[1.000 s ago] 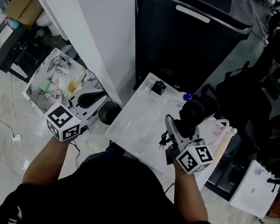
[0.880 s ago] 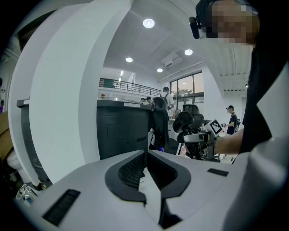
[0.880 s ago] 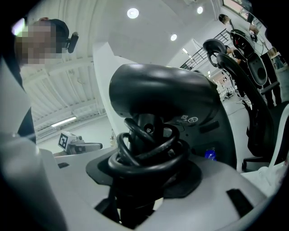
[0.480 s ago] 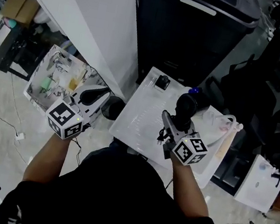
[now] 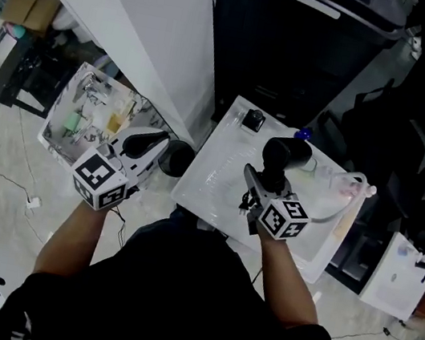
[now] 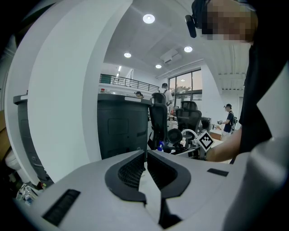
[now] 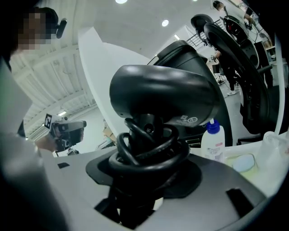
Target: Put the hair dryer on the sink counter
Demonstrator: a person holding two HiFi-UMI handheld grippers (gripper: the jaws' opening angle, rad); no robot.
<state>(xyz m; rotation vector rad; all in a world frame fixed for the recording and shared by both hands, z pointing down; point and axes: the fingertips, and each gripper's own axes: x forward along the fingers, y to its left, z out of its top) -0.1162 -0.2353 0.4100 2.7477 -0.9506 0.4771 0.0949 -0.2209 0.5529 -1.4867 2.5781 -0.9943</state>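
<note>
Over the white counter (image 5: pixel 212 180) we carry the hair dryer (image 7: pixel 162 97) in the right gripper (image 5: pixel 267 184). Its jaws are clamped on the handle, just below where the black cord (image 7: pixel 149 152) is wound in loops. That grip keeps the cord bundled against the handle rather than dangling. It also leaves the heavy barrel upright above the jaws, where we judge it easiest to lower onto a bare patch. The dryer has not yet been set down: from the head view it hangs above the middle of the counter, and we cannot tell whether any part touches the surface. The left gripper (image 6: pixel 146 155) waits off the counter's left edge, its jaws drawn together to a sliver with nothing between them, so we take it to be idle and kept out of the way. As for containers, a white bottle with a blue cap (image 7: pixel 213 140) stands at the far side of the counter; its contents are not visible. A crumpled clear plastic bag (image 5: pixel 348 186) lies at the right end. A small black object (image 5: pixel 252 120) sits near the far edge. Down to the left, a clear box (image 5: pixel 85 106) holds a jumble of small items too blurred to name.
</note>
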